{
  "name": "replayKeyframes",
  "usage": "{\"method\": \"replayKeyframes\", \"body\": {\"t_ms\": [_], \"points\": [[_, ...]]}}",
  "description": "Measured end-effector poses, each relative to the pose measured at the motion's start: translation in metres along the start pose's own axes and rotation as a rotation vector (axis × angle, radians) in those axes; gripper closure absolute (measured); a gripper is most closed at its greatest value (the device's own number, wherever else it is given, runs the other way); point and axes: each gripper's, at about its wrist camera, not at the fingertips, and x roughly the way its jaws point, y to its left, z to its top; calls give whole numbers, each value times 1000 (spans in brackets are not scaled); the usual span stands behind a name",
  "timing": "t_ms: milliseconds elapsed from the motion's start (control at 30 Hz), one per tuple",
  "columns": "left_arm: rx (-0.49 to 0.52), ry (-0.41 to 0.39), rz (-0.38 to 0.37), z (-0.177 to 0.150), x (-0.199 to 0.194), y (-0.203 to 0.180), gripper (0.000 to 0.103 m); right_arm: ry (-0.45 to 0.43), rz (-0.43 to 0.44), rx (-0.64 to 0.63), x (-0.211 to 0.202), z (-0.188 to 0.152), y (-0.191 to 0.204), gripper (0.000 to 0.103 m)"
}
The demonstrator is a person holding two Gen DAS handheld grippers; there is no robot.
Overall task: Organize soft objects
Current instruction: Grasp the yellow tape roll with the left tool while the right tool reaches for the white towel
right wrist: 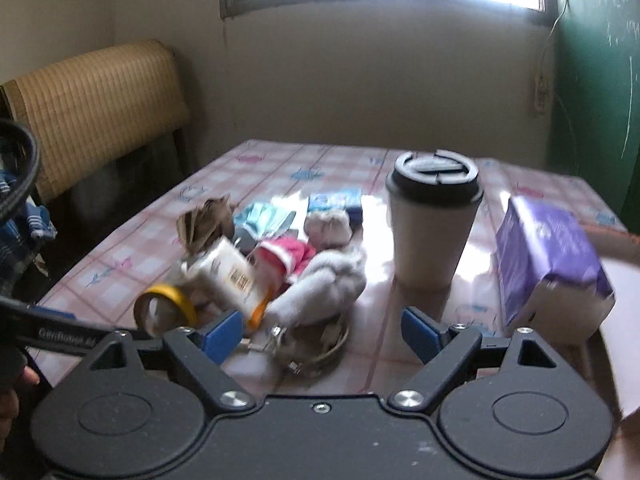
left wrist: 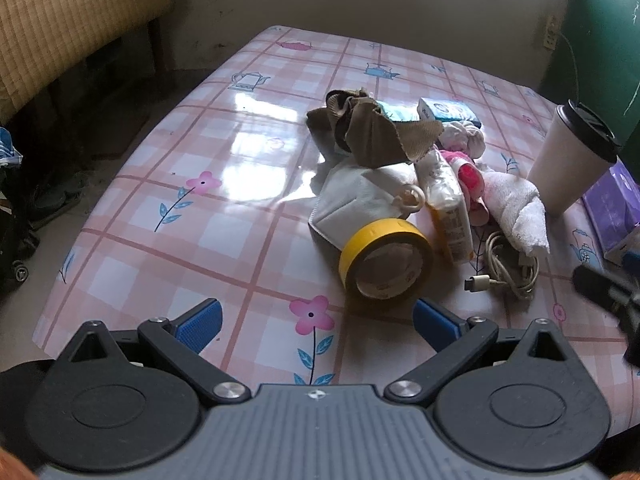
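A heap of soft and hard things lies on the pink checked, flower-printed tablecloth (left wrist: 168,168), and the white paper cup with a black lid (left wrist: 568,160) serves as the landmark. Just left of the cup lies a rolled white towel (left wrist: 516,204), touching a pink and white plush cloth (left wrist: 470,176). Farther left of the cup sit a white face mask (left wrist: 356,196) and, behind it, a crumpled brown cloth (left wrist: 368,128). A yellow tape roll (left wrist: 384,260) rests against the mask. A coiled white cable (left wrist: 508,268) lies in front of the towel. Right of the cup stands a purple tissue box (right wrist: 548,256). The left gripper (left wrist: 316,320) hovers low, its blue fingers wide apart and empty. The right gripper (right wrist: 324,332), blurred, likewise has its fingers spread, empty, above the cable.
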Motion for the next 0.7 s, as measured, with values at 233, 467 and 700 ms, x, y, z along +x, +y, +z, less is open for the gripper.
{"method": "replayKeyframes", "body": {"t_ms": [233, 467, 700], "points": [[16, 3, -6, 1, 5, -9, 0, 18, 20, -4, 0, -6, 5, 2], [28, 6, -15, 0, 8, -16, 0, 25, 20, -13, 3, -7, 9, 2], [25, 10, -14, 0, 11, -16, 0, 33, 30, -13, 5, -8, 9, 2]]}}
